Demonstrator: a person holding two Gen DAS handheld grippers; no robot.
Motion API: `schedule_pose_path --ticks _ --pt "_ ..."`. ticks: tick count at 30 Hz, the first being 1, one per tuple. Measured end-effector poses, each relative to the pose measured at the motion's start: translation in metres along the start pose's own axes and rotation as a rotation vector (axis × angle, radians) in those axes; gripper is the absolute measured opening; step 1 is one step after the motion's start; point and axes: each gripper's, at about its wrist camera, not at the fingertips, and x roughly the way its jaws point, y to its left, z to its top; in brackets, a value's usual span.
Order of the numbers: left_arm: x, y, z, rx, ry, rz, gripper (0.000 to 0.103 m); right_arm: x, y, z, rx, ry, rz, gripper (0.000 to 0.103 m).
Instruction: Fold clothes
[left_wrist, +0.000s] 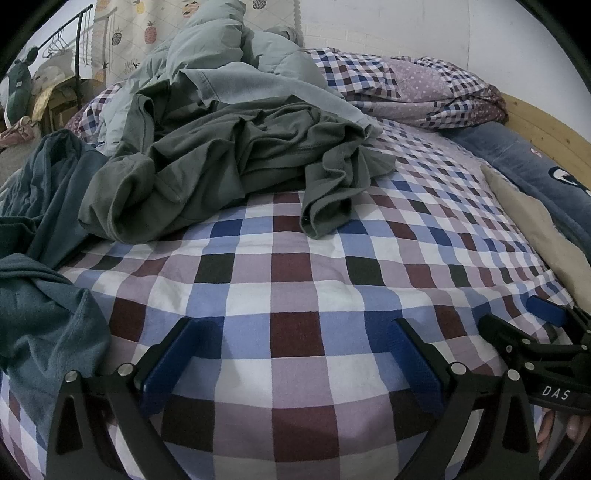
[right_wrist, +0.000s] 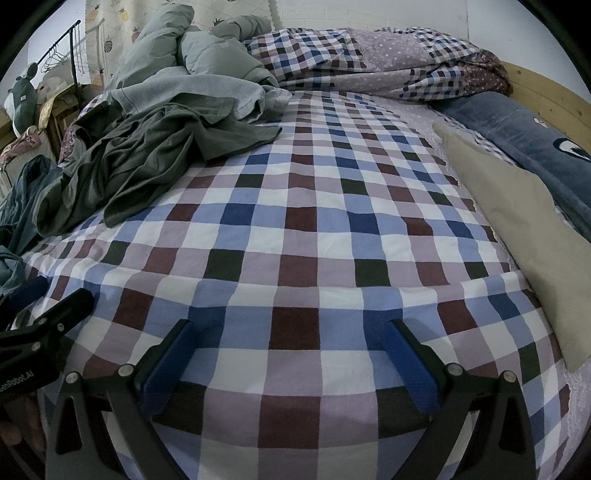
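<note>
A crumpled dark green garment (left_wrist: 229, 162) (right_wrist: 122, 166) lies in a heap on the checked bed sheet (left_wrist: 295, 280) (right_wrist: 314, 229). A teal garment (left_wrist: 48, 280) (right_wrist: 18, 214) is bunched at the left edge of the bed. Behind the green one lies a pale grey-blue garment (left_wrist: 251, 85) (right_wrist: 192, 92). My left gripper (left_wrist: 295, 328) hovers open over bare sheet, short of the green heap, holding nothing. My right gripper (right_wrist: 291, 328) is open too, over bare sheet, and shows at the lower right of the left wrist view (left_wrist: 524, 317).
A checked quilt (left_wrist: 406, 81) (right_wrist: 388, 66) is piled at the far end. A beige pillow (right_wrist: 524, 229) and a blue blanket (right_wrist: 535, 147) lie along the right side by the wooden bed frame (right_wrist: 546, 92). A clothes rack (left_wrist: 70, 37) stands at the far left.
</note>
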Motion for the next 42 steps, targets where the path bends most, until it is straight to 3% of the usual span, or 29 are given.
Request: schedule_pose_path --ticks 25,42 --pt "0.0 -0.002 0.001 0.01 0.003 0.016 0.103 0.0 -0.001 0.001 0.0 0.003 0.001 0.103" --pt "-0.021 0.005 0.007 -0.037 -0.059 0.024 0.103 0.0 -0.001 0.002 0.008 0.008 0.0 0.103"
